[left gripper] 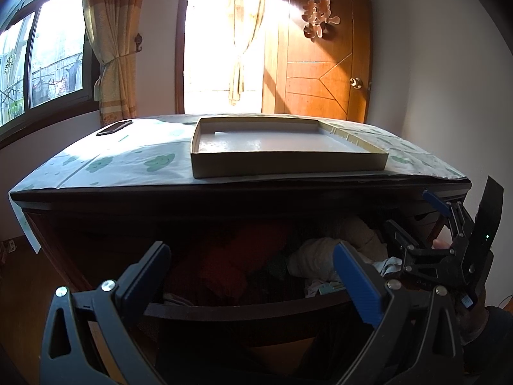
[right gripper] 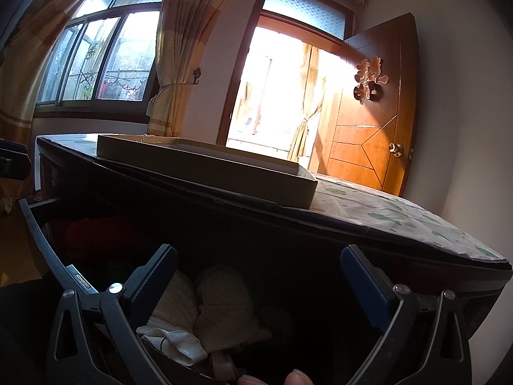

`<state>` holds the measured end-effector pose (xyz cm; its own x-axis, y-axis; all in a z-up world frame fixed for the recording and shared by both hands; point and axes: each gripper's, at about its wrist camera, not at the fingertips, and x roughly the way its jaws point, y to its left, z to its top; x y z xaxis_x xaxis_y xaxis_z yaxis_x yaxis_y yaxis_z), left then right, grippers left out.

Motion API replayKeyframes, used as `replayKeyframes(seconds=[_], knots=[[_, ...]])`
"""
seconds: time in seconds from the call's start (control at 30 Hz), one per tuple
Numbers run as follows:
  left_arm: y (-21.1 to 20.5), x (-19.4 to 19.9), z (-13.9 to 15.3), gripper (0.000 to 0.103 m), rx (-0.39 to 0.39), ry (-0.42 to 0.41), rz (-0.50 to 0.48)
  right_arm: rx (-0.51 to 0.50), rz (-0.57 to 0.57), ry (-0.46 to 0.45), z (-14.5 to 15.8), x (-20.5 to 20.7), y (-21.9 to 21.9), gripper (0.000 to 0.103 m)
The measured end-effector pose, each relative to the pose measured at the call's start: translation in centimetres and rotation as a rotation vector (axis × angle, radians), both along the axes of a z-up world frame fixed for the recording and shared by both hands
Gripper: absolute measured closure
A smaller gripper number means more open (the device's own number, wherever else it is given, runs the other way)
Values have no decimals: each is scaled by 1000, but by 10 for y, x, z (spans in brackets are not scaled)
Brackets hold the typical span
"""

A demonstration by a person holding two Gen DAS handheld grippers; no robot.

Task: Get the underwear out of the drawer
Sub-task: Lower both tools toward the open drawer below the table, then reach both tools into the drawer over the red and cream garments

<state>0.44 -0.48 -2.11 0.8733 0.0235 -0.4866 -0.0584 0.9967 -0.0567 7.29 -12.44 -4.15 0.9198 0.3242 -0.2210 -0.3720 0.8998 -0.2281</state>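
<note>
The top drawer point(left gripper: 243, 312) of a dark wooden dresser stands pulled out, full of folded clothes. Pale cream underwear point(left gripper: 323, 256) lies at its right side, with dark red cloth point(left gripper: 231, 256) to the left. My left gripper point(left gripper: 253, 272) is open and empty, held above the drawer's front edge. My right gripper point(right gripper: 259, 276) is open and empty, just above the cream folded pieces point(right gripper: 221, 308) and a white strap point(right gripper: 179, 341). It also shows in the left wrist view point(left gripper: 413, 221) at the drawer's right end.
A shallow cardboard box lid point(left gripper: 282, 147) lies on the dresser top, which is covered with a green-patterned sheet point(left gripper: 128, 160). A dark phone point(left gripper: 114, 127) lies at its far left. Behind are a window, curtains, a bright doorway and an open wooden door point(left gripper: 323, 64).
</note>
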Motion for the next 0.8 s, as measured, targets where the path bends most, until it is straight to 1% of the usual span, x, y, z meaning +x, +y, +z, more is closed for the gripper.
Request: replayKeyframes(seconds=[0.8], knots=[[0, -3, 5, 0, -12, -6, -17, -27, -14, 92, 0, -15, 1, 1]])
